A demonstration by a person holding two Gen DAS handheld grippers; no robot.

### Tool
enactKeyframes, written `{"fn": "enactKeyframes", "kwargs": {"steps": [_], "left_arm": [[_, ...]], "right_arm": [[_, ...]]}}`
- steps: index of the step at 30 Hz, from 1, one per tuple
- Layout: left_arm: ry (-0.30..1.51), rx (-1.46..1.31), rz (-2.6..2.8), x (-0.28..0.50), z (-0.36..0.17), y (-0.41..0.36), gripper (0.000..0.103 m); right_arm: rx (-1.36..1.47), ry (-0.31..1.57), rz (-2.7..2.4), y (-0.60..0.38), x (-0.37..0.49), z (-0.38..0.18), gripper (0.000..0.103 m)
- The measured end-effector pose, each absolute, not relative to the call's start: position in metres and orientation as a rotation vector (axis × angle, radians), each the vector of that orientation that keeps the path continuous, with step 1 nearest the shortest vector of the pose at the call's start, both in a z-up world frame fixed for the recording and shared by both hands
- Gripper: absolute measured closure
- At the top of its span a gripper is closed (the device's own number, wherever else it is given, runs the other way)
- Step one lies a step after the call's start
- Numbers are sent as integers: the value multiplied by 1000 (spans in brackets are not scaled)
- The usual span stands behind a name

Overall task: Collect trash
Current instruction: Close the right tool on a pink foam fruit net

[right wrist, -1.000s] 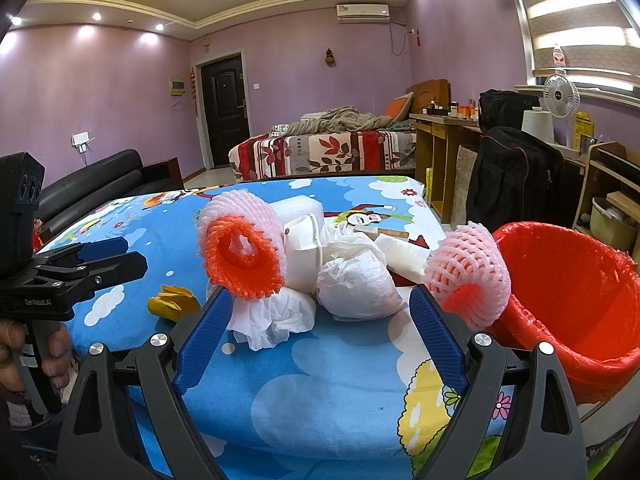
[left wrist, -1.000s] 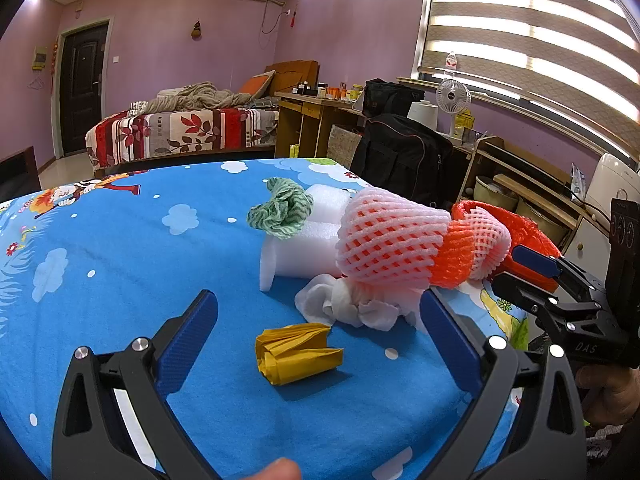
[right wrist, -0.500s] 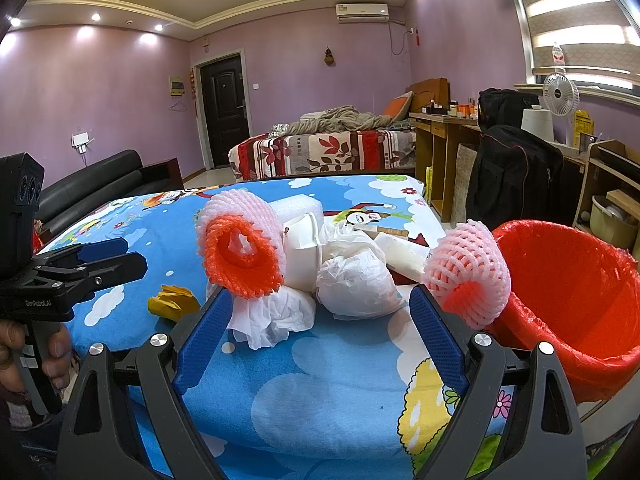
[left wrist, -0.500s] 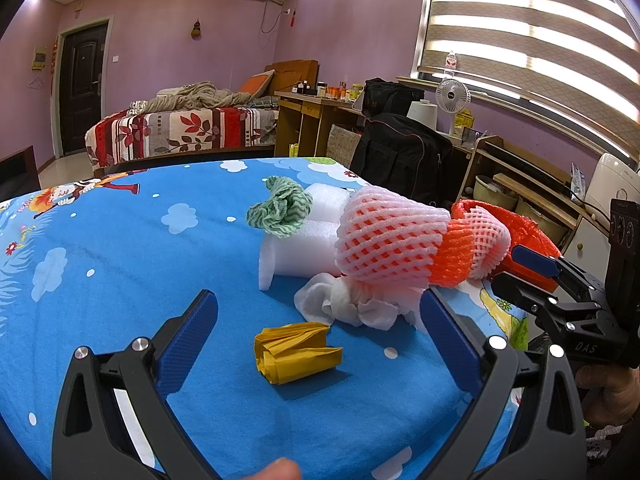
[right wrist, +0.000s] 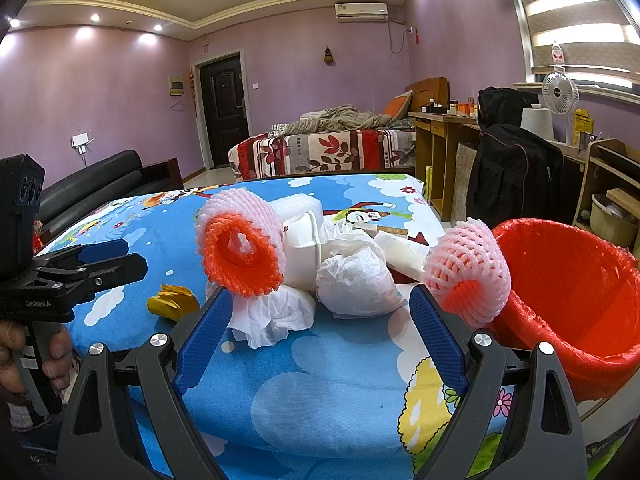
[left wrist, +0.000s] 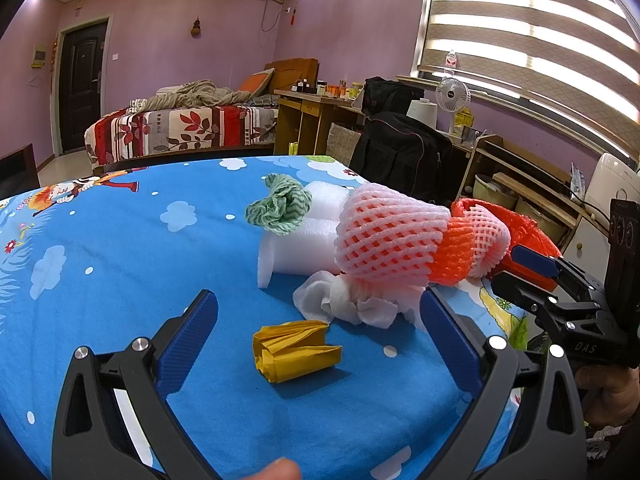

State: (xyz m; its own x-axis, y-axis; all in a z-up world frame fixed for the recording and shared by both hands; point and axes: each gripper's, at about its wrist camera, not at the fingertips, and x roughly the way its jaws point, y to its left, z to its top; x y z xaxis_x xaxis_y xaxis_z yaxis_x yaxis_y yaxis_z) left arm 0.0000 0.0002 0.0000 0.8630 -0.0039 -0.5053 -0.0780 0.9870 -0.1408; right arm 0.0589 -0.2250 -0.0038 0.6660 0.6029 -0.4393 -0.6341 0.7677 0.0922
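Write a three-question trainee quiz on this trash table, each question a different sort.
1. True or false: the yellow paper lies inside the red bin.
2. Which is nearest the bin? A green cloth B small foam net C yellow paper
3. Fill in: both the left gripper and right gripper are ____.

Key: 1 false, it lies on the blue cloth; 2 B; 3 open.
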Motion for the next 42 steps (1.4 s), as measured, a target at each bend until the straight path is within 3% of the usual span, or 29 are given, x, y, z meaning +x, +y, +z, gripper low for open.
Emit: {"fn": "enactKeyframes", "kwargs": {"steps": [15,42], "left_arm": [[530,-160,39,0,0,0,5],[528,-188,-16,32,27,-28,5]], "right_arm": [[-70,455,659,-231,61,-3,18],[-157,540,445,-246,150,-9,18]]}}
